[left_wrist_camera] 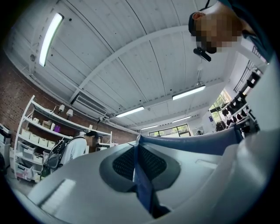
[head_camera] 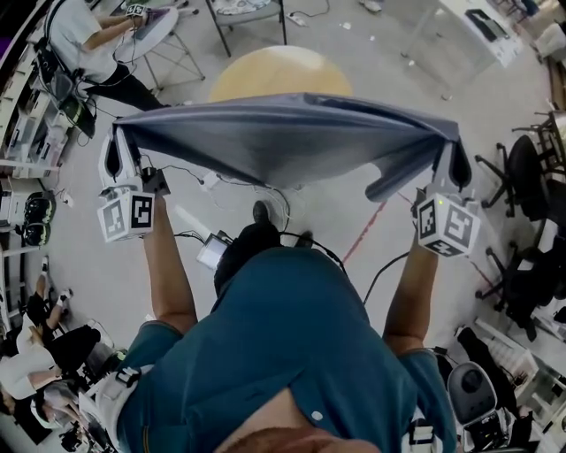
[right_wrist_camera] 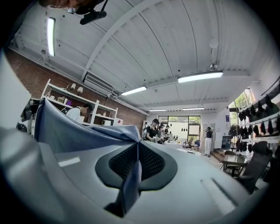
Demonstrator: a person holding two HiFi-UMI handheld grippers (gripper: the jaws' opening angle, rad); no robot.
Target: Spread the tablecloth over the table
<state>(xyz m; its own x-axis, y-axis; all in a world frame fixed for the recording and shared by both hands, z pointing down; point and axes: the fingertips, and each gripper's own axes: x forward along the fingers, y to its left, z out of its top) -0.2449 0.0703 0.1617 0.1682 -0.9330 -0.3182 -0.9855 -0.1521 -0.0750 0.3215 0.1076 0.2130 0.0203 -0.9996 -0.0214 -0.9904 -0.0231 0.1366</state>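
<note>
A blue-grey tablecloth hangs stretched in the air between my two grippers, sagging in the middle, above a round wooden table. My left gripper is shut on the cloth's left corner; my right gripper is shut on its right corner. In the left gripper view the cloth runs as a thin fold between the pressed pads and off to the right. In the right gripper view the cloth is pinched the same way and spreads off to the left. Most of the table is hidden behind the cloth.
A person sits at a desk at the far left. Folding table legs stand behind the round table. Office chairs stand at the right. Cables and a small screen lie on the floor by my feet. Shelves line a brick wall.
</note>
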